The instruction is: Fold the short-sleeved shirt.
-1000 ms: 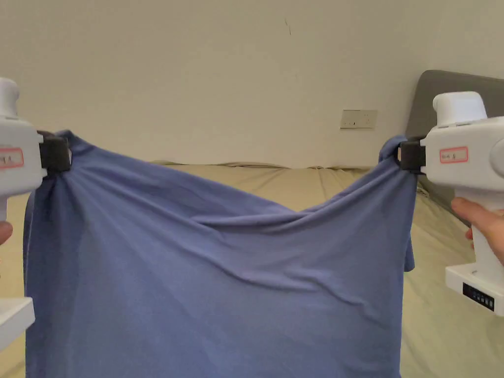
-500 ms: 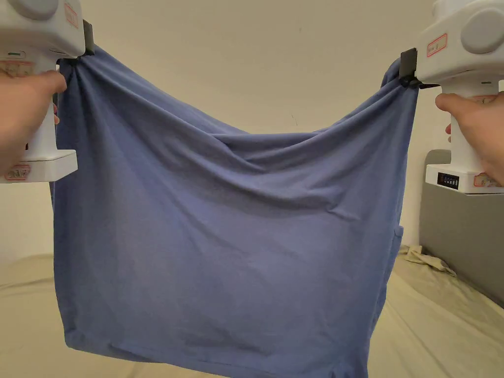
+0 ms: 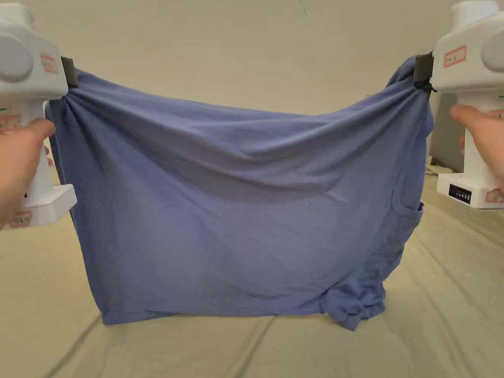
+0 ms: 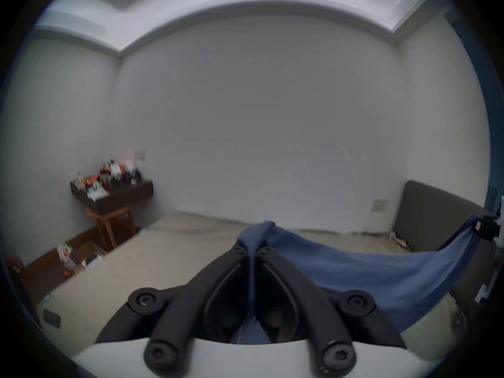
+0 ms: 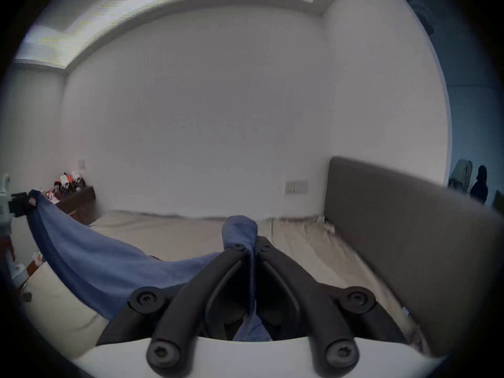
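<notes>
A blue short-sleeved shirt (image 3: pixel 236 211) hangs spread wide between my two grippers above the bed. My left gripper (image 3: pixel 70 74) is shut on its upper left corner, and its black jaws (image 4: pixel 252 250) pinch a fold of the cloth. At the upper right corner, my right gripper (image 3: pixel 422 73) is shut on the shirt too, with blue fabric (image 5: pixel 240 231) bunched over its jaws (image 5: pixel 252 247). The top edge sags in the middle. The shirt's lower edge touches the bed, and a sleeve (image 3: pixel 357 302) is crumpled at the lower right.
The bed (image 3: pixel 246 349) has a beige sheet under the shirt. A grey headboard (image 5: pixel 403 220) stands along the right side. A dark side table (image 4: pixel 114 193) crowded with small items sits by the far left wall, with clutter on the floor below it.
Both grippers have come down and moved wider apart with the shirt. Its bottom edge, which hung free half a second ago, now rests on the bed and the sleeve is bunched there.
</notes>
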`<control>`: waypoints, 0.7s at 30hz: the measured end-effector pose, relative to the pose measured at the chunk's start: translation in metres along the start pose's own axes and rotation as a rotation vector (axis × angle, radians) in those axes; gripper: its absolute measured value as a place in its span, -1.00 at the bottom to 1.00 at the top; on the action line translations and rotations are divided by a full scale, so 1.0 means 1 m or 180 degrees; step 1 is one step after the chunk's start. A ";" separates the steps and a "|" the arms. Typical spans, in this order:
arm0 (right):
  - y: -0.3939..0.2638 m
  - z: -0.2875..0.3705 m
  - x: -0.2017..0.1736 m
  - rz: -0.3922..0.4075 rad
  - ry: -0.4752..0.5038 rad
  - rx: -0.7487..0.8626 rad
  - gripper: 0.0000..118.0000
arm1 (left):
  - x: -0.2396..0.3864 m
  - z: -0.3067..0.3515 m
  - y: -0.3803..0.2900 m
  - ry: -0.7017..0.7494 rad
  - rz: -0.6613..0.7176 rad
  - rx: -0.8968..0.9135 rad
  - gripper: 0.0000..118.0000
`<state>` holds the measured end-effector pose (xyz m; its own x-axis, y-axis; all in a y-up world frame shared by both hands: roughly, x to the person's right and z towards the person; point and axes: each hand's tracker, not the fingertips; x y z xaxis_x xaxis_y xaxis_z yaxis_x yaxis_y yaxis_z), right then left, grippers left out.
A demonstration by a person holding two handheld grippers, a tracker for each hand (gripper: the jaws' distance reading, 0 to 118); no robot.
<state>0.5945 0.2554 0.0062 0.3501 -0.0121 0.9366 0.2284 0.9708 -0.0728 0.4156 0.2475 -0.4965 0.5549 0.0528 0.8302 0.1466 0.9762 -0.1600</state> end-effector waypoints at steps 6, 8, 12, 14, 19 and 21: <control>-0.096 -0.001 0.004 -0.0080 0.0060 -0.0390 -0.92 | 0.000 -0.007 -0.074 -0.0148 0.0061 -0.0430 -0.99; -0.114 0.014 0.001 -0.0119 0.0111 -0.0437 -0.92 | -0.001 0.004 -0.083 -0.0172 0.0099 -0.0438 -0.99; -0.158 0.068 0.007 -0.0249 0.0248 -0.0460 -0.92 | -0.010 0.066 -0.111 -0.0333 -0.0114 -0.0438 -0.99; -0.186 0.103 0.013 -0.0324 0.0279 -0.0502 -0.92 | -0.024 0.106 -0.132 -0.0401 -0.0224 -0.0499 -0.99; -0.266 0.213 0.017 -0.0508 0.0268 -0.0619 -0.93 | -0.065 0.211 -0.204 -0.0454 -0.0293 -0.0763 -0.99; -0.296 0.259 0.015 -0.0511 0.0239 -0.0721 -0.93 | -0.078 0.251 -0.235 -0.0385 -0.0293 -0.0913 -0.99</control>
<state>0.2974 0.0298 0.1306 0.3574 -0.1873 0.9150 0.4805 0.8770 -0.0081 0.1323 0.0668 -0.3898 0.4298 0.0084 0.9029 0.4261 0.8797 -0.2110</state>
